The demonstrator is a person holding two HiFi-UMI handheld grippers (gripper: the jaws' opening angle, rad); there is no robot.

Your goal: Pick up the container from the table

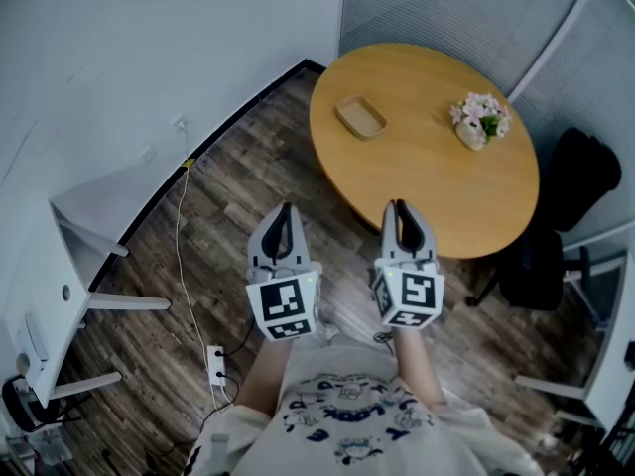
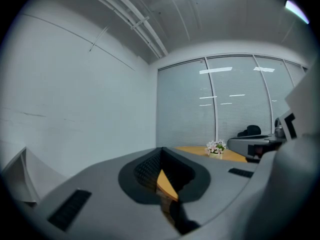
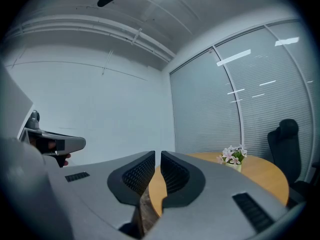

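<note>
The container (image 1: 360, 117), a shallow tan tray, lies on the far left part of the round wooden surface (image 1: 427, 181), apart from the small pot of pink flowers (image 1: 481, 119) that stands toward the far right. It sits open side up with bare wood all round it, so it looks easy to reach from the near edge. Neither gripper is at it yet. The left gripper (image 1: 287, 211) and the right gripper (image 1: 399, 208) are held side by side close to the person's chest, over the plank floor, at or just short of the near rim of the surface. Both point forward at the surface, which reads as a carrying or ready posture rather than a reach, so the pick-up seems not to have started. In the left gripper view the jaws meet at their tips, with only a wedge of orange wood showing lower between the ribbed pads, and nothing is held there. In the right gripper view the jaws stand almost together, a thin slit left between them through which wood and floor show, and they too grip nothing. Either gripper would have to spread its jaws before it could take the rim of the tray. A dark office chair (image 1: 556, 236) stands at the right of the surface, clear of the likely path.
</note>
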